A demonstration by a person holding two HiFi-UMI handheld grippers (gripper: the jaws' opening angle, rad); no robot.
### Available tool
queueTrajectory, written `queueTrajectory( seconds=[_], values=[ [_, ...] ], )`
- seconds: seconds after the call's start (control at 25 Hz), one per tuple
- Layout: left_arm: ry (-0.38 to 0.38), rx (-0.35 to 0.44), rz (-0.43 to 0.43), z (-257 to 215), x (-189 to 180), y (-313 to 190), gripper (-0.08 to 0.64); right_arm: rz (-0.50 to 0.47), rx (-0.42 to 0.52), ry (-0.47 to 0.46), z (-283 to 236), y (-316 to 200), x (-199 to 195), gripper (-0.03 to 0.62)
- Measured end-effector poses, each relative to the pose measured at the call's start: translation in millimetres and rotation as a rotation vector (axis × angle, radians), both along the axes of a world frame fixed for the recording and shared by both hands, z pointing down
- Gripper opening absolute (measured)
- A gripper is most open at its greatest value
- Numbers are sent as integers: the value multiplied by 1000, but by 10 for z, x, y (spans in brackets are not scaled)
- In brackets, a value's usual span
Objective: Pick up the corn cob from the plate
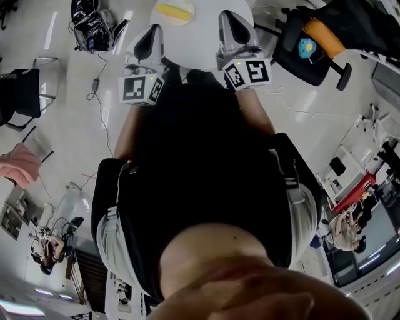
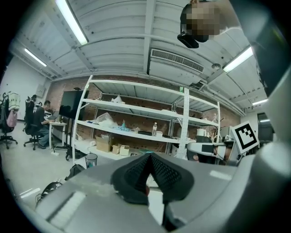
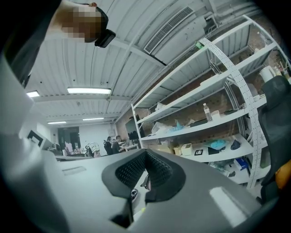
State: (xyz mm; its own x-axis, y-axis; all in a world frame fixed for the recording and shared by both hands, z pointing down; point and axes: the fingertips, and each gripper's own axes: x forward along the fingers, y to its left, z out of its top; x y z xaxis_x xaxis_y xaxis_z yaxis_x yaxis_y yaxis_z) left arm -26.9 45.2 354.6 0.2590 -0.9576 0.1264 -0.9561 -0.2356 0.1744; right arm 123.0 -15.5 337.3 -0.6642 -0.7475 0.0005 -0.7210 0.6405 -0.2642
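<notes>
The corn cob [image 1: 174, 10] lies on a pale plate [image 1: 164, 21] at the top centre of the head view. The plate sits on the far part of a round white counter [image 1: 201, 44].

Both tools are below the plate in that frame, and neither touches it or the cob. The left hand-held gripper [image 1: 149, 42] is over the counter's left edge, just below and left of the plate. The right hand-held gripper [image 1: 234, 30] is over the counter's right side, level with the plate and near it. Each carries its marker cube at the near end, above the person's black shirt [image 1: 200, 175].

In the left gripper view, the black ribbed pads [image 2: 136, 175] meet at their tips. The jaws are closed, with nothing between them. In the right gripper view, the pads [image 3: 129, 170] likewise come together at the tip and grip nothing.

Both gripper views look out level across the room at a white metal shelf rack [image 2: 132, 108] against a brick wall, holding boxes and a bottle [image 2: 155, 129]. At the upper right of the head view, a black office chair [image 1: 300, 59] stands on the floor beside the counter.
</notes>
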Motion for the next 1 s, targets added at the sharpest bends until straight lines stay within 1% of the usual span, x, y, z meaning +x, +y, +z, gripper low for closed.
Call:
queueTrajectory(
  seconds=[0.12,0.28,0.52,0.72,0.84,1.0],
  values=[
    [7,-14,22,64,-73,-111,6,21,-13,5,34,-73,-71,9],
    [-12,-29,58,157,-146,-296,6,35,-23,16,83,-180,-152,8],
    [-26,-82,119,366,-263,-487,6,62,-43,24,157,-327,-266,8],
    [-79,-116,177,529,-330,-666,6,82,-73,36,284,-443,-359,9],
    [-122,-139,228,662,-335,-774,6,94,-88,39,355,-516,-411,8],
    [-151,-206,285,937,-354,-872,6,110,-108,43,434,-596,-449,9]
  ],
)
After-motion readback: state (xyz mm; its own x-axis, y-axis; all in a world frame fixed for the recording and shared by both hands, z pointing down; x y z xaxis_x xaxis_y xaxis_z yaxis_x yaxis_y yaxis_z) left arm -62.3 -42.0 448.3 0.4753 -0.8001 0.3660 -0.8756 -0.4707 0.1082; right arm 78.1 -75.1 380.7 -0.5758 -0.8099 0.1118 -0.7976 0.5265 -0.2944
